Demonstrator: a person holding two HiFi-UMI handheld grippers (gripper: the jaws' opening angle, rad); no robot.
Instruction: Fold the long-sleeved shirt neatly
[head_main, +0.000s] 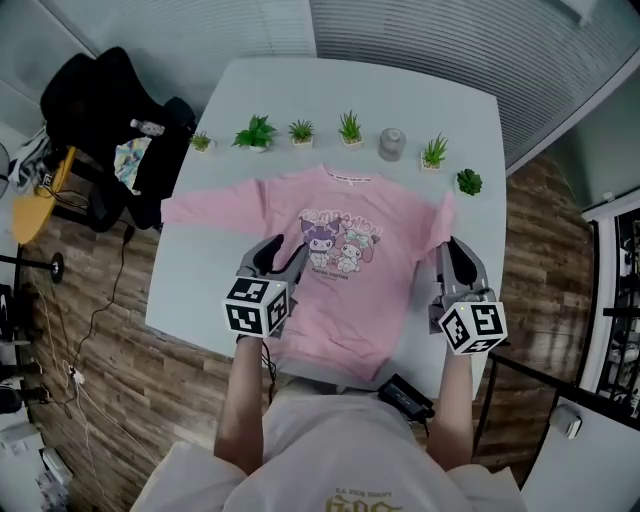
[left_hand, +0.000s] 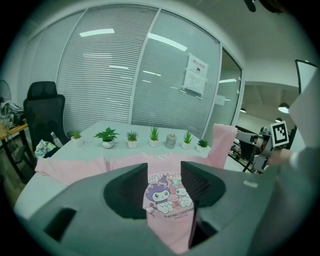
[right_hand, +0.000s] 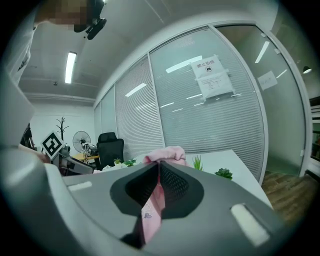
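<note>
Pink, soft and limp, the shirt (head_main: 340, 300) lies flat on the desk (head_main: 440, 110); your right tool (head_main: 450, 250) pinches its raised sleeve (head_main: 443, 215), your left tool (head_main: 280, 255) hangs open, empty. Cuffs and hems look the surest grip.

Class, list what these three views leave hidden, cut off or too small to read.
- Right gripper view: the shut jaws of the right gripper hide most of the sleeve they pinch.
- Left gripper view: the body of the open left gripper covers the lower edge of the shirt.
- Both gripper views: the print on the notice is too small to read.
</note>
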